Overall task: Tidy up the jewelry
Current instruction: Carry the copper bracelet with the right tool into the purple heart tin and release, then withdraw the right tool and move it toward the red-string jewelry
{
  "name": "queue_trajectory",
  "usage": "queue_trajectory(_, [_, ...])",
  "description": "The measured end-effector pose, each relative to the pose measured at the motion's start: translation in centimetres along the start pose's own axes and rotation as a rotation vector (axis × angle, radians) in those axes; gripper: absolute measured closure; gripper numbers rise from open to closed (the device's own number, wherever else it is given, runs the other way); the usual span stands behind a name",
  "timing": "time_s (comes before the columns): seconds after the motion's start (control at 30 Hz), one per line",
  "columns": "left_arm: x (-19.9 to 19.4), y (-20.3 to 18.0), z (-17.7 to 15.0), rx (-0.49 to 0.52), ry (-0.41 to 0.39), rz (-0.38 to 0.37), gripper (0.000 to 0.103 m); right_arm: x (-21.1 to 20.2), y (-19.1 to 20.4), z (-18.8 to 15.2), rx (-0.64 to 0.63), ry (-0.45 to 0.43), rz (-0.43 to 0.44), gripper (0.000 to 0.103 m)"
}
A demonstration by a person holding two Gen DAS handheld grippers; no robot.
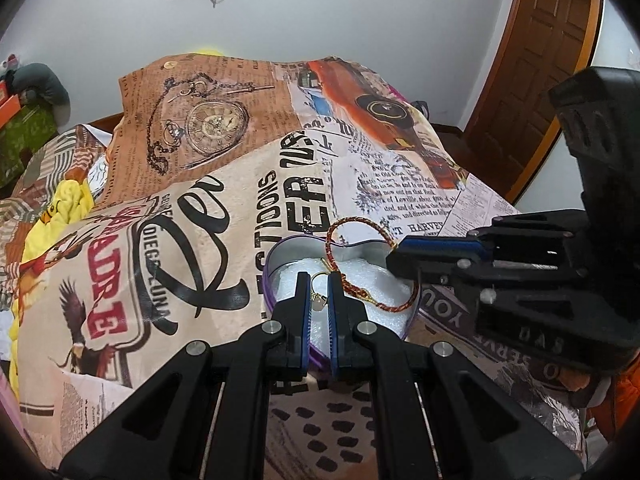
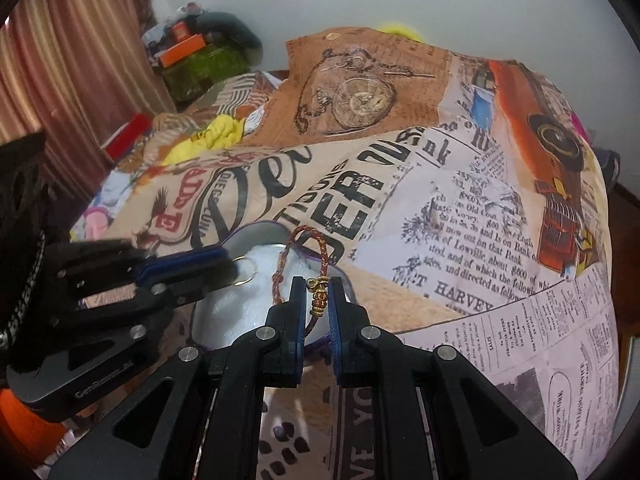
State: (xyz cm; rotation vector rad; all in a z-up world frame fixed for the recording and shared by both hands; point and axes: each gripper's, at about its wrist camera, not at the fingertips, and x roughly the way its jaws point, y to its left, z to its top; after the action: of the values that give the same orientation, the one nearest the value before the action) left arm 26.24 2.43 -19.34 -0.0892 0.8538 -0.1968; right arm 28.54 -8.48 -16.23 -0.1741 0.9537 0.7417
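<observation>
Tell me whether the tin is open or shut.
Open: the tin has no lid on, and its white foam lining shows, with the bracelet partly inside.

A bedroom with a bed under a printed blanket

The blanket (image 1: 248,184) shows newspaper text, a pocket watch and an orange car. Behind it is a plain white wall (image 1: 360,12). A brown wooden door (image 1: 540,64) is at the right, and a striped pink curtain (image 2: 80,40) hangs at the left.
</observation>
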Motion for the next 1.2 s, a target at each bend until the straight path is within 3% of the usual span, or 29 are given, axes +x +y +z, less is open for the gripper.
queue_trajectory(0.47, [-0.5, -0.2, 0.2, -0.011, 0.016, -0.020, 0.097, 0.4, 0.4, -0.4, -0.018, 0.052, -0.027, 0.093])
queue_trajectory(0.7, [-2.2, -0.1, 0.4, -0.013, -0.010, 0.005, 0.096, -1.1, 1.5, -0.7, -0.057, 0.027, -0.074, 0.090])
queue_trajectory(0.83, [-3.9, -0.2, 0.3, -0.011, -0.030, 0.017, 0.089, -2.7, 2.1, -0.8, -0.063, -0.001, -0.093, 0.083])
queue_trajectory(0.97, [-5.5, -0.6, 0.3, -0.003, -0.051, 0.032, 0.079, -5.0, 2.9, -1.1, -0.070, -0.056, -0.138, 0.064])
queue_trajectory(1.03, [-6.6, -0.9, 0.1, 0.003, -0.064, 0.040, 0.069, -6.0, 3.2, -1.2, -0.069, -0.080, -0.149, 0.062])
queue_trajectory(1.2, [-9.3, -1.9, -0.4, 0.023, -0.094, 0.059, 0.057, -8.5, 4.1, -1.6, -0.059, -0.125, -0.170, 0.061])
